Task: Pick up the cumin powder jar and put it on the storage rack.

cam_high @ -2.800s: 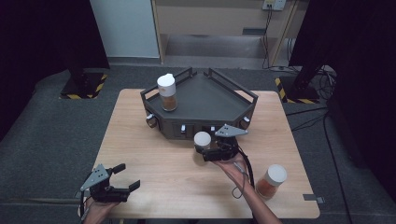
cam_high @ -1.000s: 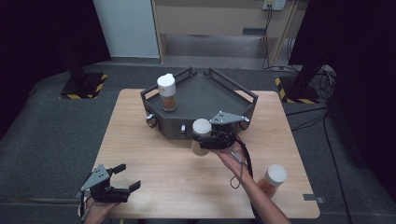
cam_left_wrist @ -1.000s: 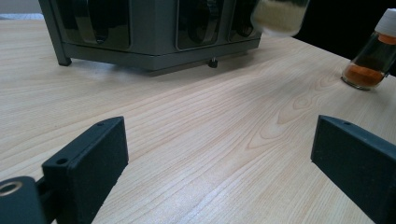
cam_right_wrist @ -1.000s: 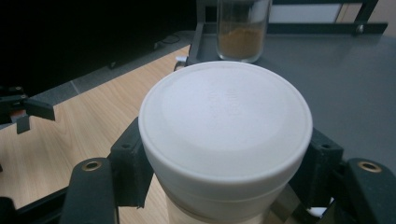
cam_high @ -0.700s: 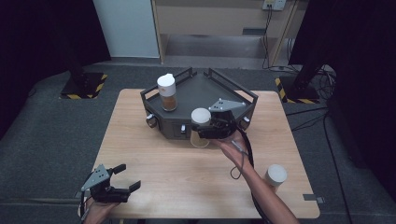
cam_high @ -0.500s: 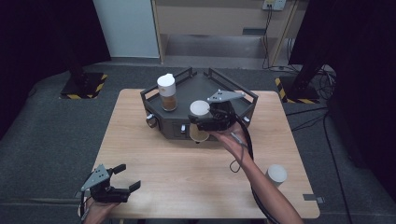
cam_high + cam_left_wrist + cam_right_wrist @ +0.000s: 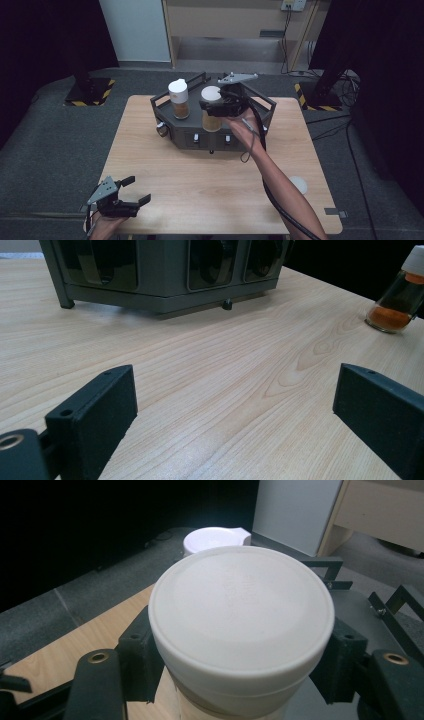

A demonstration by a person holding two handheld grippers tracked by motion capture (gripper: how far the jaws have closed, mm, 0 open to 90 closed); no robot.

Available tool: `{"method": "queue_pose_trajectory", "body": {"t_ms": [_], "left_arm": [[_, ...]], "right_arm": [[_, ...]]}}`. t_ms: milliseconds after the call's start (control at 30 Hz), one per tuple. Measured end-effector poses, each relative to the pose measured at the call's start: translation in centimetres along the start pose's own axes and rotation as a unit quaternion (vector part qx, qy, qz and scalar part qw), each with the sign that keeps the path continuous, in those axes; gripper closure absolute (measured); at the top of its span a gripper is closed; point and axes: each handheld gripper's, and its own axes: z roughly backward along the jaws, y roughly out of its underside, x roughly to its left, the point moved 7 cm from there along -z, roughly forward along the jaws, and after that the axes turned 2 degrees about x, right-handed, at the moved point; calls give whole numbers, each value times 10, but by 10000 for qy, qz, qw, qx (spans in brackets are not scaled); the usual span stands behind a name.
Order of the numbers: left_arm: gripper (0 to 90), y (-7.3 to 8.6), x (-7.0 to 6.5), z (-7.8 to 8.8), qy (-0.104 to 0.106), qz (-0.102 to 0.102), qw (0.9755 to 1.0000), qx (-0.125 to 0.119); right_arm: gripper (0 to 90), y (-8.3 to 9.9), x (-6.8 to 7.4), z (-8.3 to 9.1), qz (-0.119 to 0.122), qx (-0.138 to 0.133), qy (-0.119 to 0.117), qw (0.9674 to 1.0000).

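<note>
jar (image 7: pixel 240 630) body hidden – right gripper (image 7: pixel 218 106) clamping

A white-capped jar (image 7: pixel 212 112) of tan powder stands upright over the front part of the dark rack (image 7: pixel 260 102), clamped between the right gripper's (image 7: pixel 216 106) jaws. A second white-capped jar (image 7: pixel 178 99) stands upright at the rack's left side. A third jar (image 7: pixel 400 292), holding orange powder, stands near the table's right front corner.

Three white-capped jars: (image 7: pixel 178 98), (image 7: pixel 212 111), (image 7: pixel 298 185). One dark tray (image 7: pixel 260 102). One wooden surface (image 7: pixel 200 180). Two grippers: (image 7: pixel 131 191), (image 7: pixel 214 103).
</note>
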Motion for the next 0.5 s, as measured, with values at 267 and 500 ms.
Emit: {"method": "queue_pose_trajectory", "body": {"t_ms": [267, 500], "left_arm": [[29, 0, 0, 1, -3, 10, 10000, -3], [29, 0, 0, 1, 4, 29, 10000, -25]], "right_arm": [[338, -10, -5, -22, -84, 41, 227, 9997], [338, -10, -16, -43, -320, 23, 424, 9986]]}}
